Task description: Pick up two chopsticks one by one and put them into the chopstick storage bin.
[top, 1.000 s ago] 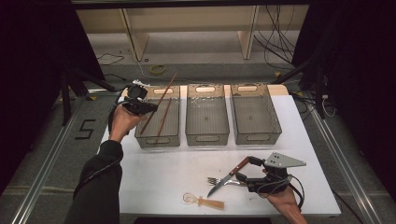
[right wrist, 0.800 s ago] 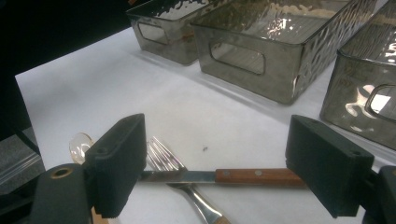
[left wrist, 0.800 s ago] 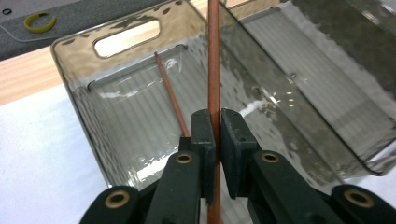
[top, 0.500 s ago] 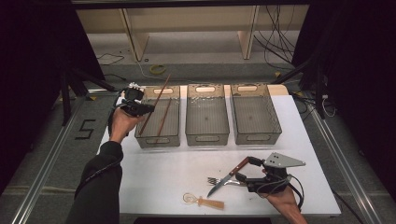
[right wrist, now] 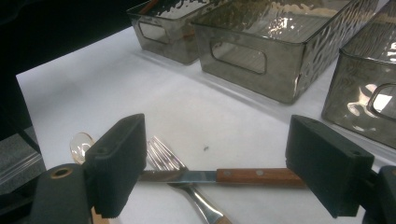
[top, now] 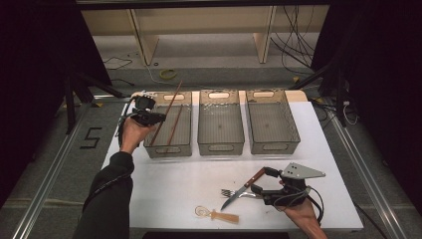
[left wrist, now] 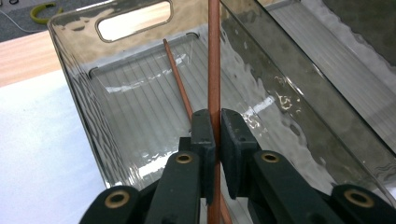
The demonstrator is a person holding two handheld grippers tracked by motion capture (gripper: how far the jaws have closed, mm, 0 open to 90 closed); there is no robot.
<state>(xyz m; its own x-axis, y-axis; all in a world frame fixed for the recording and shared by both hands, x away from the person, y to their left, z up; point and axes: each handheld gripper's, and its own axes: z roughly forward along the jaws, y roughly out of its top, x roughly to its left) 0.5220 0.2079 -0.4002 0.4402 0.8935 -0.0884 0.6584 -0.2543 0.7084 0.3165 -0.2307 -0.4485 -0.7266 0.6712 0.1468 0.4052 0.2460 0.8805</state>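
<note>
My left gripper [top: 155, 117] is shut on a reddish-brown chopstick [top: 168, 110] over the left grey bin [top: 167, 148]; in the left gripper view the chopstick [left wrist: 214, 70] runs up from between the pads [left wrist: 204, 135]. A second chopstick [left wrist: 180, 86] lies inside that bin [left wrist: 74, 70]. My right gripper [top: 260, 182] stands open near the table's front right, its jaws either side of a wood-handled knife [top: 244, 186] that lies across a fork [top: 231, 192]. In the right gripper view the knife [right wrist: 224, 176] and fork [right wrist: 175, 172] lie between my wide-spread fingers [right wrist: 116, 163].
Two more grey bins, middle [top: 220, 144] and right [top: 271, 144], stand in a row on the white table [top: 164, 189]. A clear-bowled spoon with a pale handle [top: 217, 215] lies near the front edge. Shelving and cables sit beyond the table.
</note>
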